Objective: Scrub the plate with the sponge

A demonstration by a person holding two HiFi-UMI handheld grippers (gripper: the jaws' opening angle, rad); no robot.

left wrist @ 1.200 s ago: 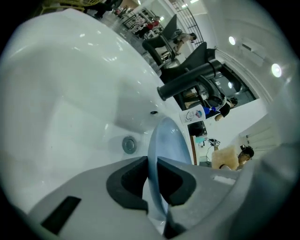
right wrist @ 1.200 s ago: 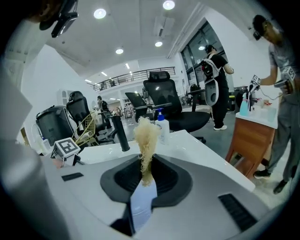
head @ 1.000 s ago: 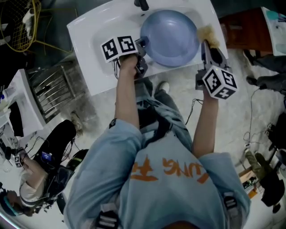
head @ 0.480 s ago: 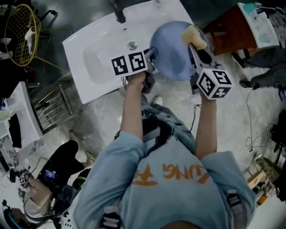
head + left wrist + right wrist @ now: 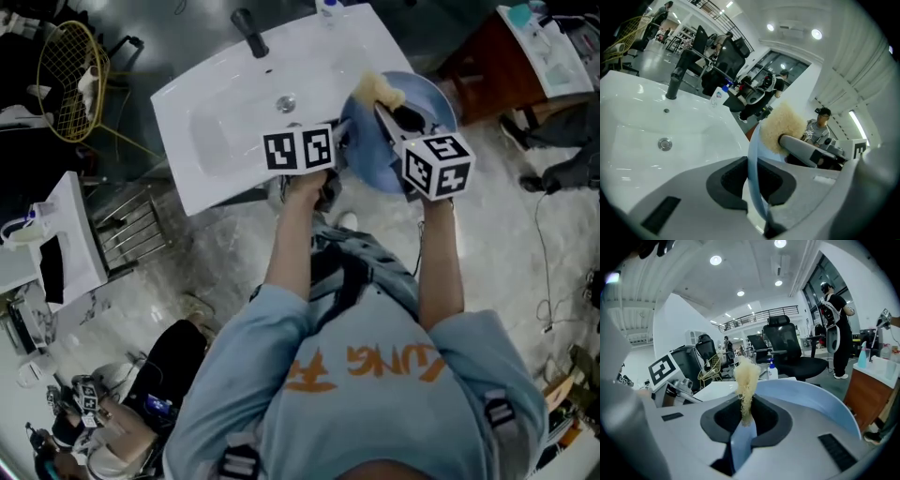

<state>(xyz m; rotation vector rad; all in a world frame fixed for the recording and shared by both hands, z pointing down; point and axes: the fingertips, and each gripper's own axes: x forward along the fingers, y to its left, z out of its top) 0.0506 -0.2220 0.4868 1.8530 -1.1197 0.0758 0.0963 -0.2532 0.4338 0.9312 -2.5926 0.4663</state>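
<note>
Blue plate (image 5: 370, 145): its thin rim stands edge-on between your left fingers, and it is lifted clear of the sink. Its face lies just past your right fingertips.
Left gripper (image 5: 752, 180): clenched on the plate's rim, with a pad pressing on each side of the edge.
Right gripper (image 5: 745, 416): grasping the sponge (image 5: 745, 380). The yellow tuft sticks out beyond the fingertips and touches the plate's face near the far rim.
Step in hand: you look to be in the scrubbing itself, with the sponge on the plate and the plate braced by your other hand.
Next move: it calls for sweeping the sponge across the face while your left fingers hold firm. The hold on so thin a rim looks narrow, so a hard push may pivot the plate.
Sink (image 5: 633, 140): the white basin is to the left of your left fingers and beyond them. Nothing lies in it, and only the drain (image 5: 665, 143) shows at the bottom.
Plate's contents: nothing but the sponge resting against it. You cannot tell soap or dirt from here.
Back rim: a black faucet (image 5: 672, 84) and a small bottle (image 5: 717, 97) stand well beyond both sets of fingers.
</note>
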